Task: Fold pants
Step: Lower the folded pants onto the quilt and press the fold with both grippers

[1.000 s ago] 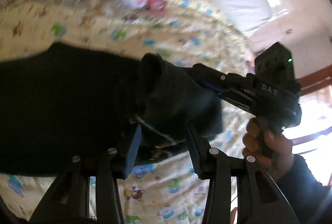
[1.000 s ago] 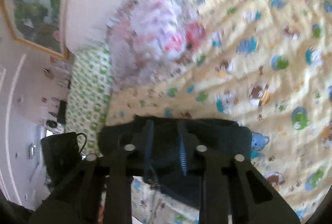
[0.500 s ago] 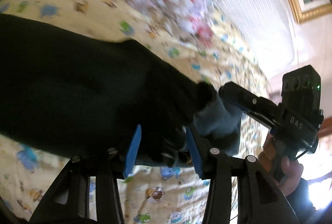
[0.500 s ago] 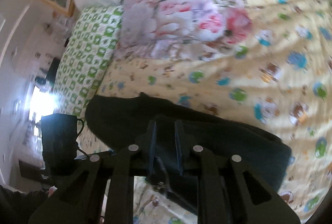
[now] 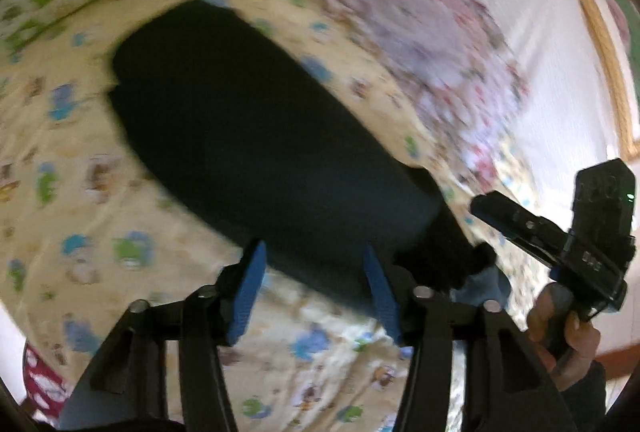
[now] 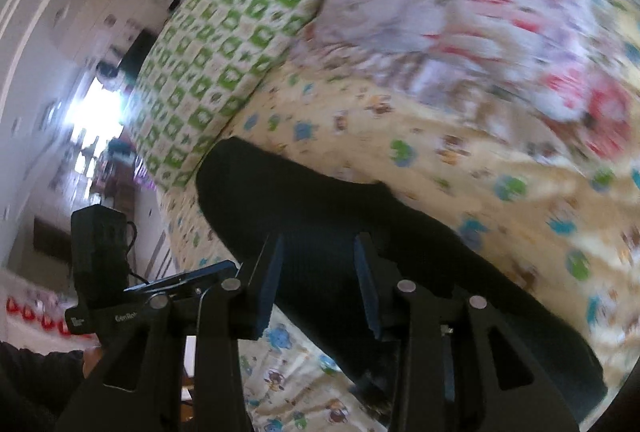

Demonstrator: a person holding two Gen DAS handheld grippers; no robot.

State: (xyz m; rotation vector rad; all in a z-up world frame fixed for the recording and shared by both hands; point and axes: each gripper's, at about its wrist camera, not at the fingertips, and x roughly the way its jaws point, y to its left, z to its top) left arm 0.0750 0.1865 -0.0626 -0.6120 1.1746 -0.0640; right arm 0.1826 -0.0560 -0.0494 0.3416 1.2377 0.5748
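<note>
The dark navy pants [image 5: 256, 135] lie folded in a long band on the yellow cartoon-print bedsheet [image 5: 80, 199]. They also show in the right wrist view [image 6: 360, 248]. My left gripper [image 5: 316, 264] is open, its blue pads [image 5: 250, 284] spread just above the near edge of the pants. My right gripper [image 6: 318, 264] is open too, its pads [image 6: 272, 280] standing over the cloth with a wide gap. The right gripper's body shows in the left wrist view [image 5: 560, 244], at the pants' right end. Both views are motion-blurred.
A green-and-white checked pillow [image 6: 224, 59] lies at the far left of the bed. A floral quilt [image 6: 480, 3] is heaped at the back. A white wall with a framed picture [image 5: 600, 43] stands behind. The sheet around the pants is bare.
Both grippers held the pants' end, carried it over the lower part and let go. Their jaws have opened and the cloth now lies flat on the bed.
</note>
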